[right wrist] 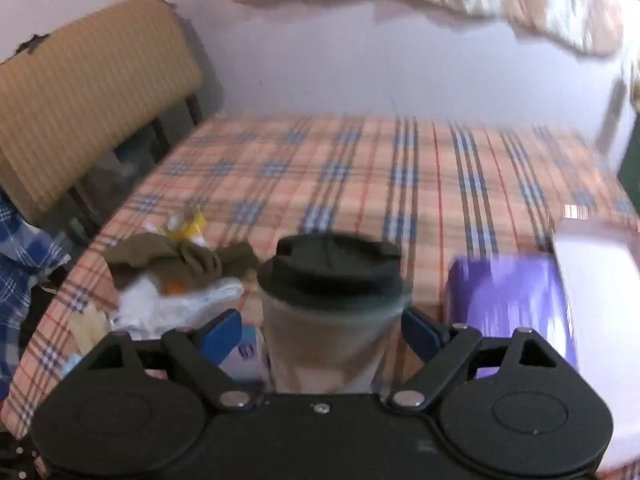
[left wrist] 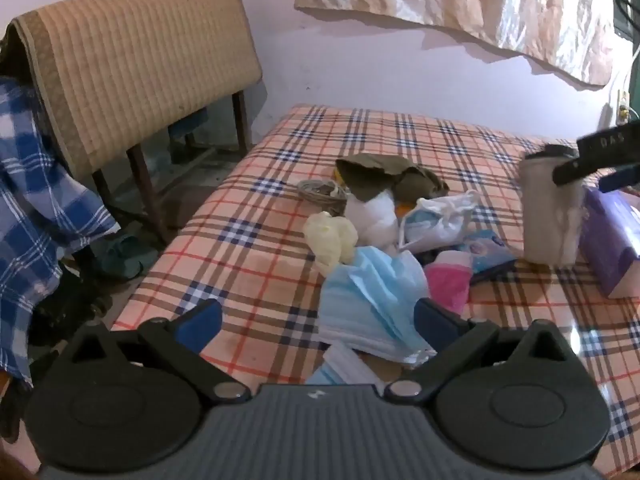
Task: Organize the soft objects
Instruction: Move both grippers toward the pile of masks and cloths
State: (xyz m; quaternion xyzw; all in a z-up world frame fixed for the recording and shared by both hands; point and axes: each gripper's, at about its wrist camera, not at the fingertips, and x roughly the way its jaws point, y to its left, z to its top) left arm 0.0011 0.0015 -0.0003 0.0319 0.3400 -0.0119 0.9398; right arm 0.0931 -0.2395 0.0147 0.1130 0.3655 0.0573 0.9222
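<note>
I am spreading both jaws wide: left gripper (left wrist: 318, 320) over unsorted face masks (left wrist: 372, 300), right gripper (right wrist: 322, 334) straddling the tumbler (right wrist: 328, 304), grip unclear.

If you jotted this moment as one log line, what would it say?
left gripper: open above blue masks | right gripper: open around lidded cup, no visible grip | purple tissue pack: beside cup

The right wrist view is smeared by motion blur; the lidded cup (right wrist: 332, 312) between the right gripper's (right wrist: 322, 336) spread fingers has its base hidden behind the gripper body, contact untellable; right of it, the purple tissue pack (right wrist: 508, 304) runs off frame; beneath the left gripper (left wrist: 318, 318), blue masks (left wrist: 372, 300) are partly covered.
</note>
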